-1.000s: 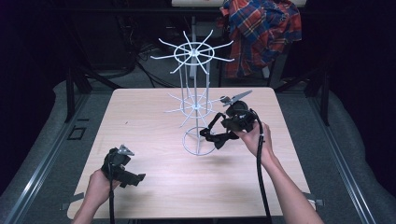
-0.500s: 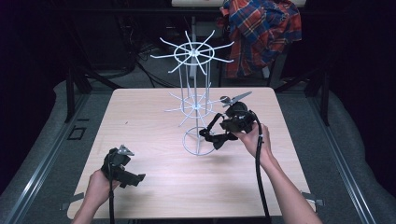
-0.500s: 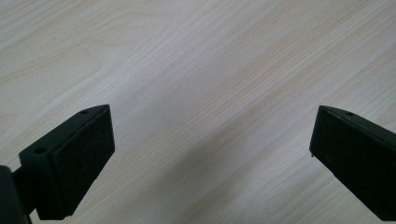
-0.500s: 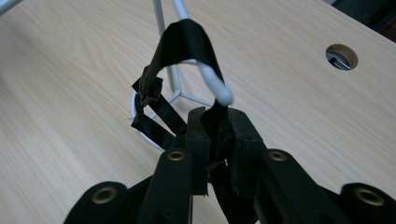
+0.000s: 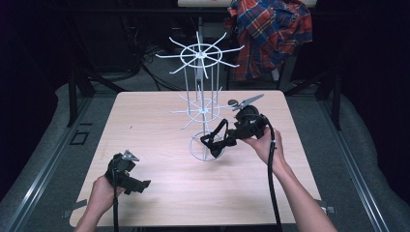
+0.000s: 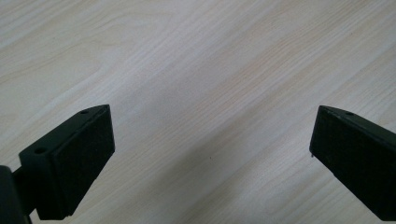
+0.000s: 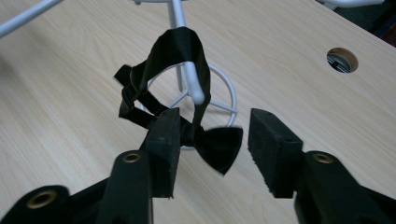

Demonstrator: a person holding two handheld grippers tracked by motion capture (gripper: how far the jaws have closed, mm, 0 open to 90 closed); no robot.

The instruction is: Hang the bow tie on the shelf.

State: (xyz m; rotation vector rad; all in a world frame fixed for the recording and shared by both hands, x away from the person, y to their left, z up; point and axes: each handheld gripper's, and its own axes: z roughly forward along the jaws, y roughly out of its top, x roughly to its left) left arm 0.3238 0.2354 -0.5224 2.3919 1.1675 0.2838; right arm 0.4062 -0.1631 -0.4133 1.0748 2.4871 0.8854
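Note:
A white wire rack (image 5: 199, 92) with spokes at two levels stands at the table's middle. A black bow tie (image 5: 216, 140) hangs by its strap from the tip of a low spoke (image 7: 192, 81), its bow (image 7: 219, 147) dangling above the rack's base ring (image 7: 226, 88). My right gripper (image 7: 215, 122) is open, with the bow in the gap close to the left jaw and neither pad pressing it. In the high view the right gripper (image 5: 231, 137) points left at the tie. My left gripper (image 5: 138, 184) rests near the front left edge, open (image 6: 212, 154) over bare wood.
The light wooden table (image 5: 154, 121) has a round cable hole (image 7: 342, 59) beyond the rack. A plaid shirt (image 5: 270, 34) hangs behind the table at the back right. Dark floor and metal rails surround the table.

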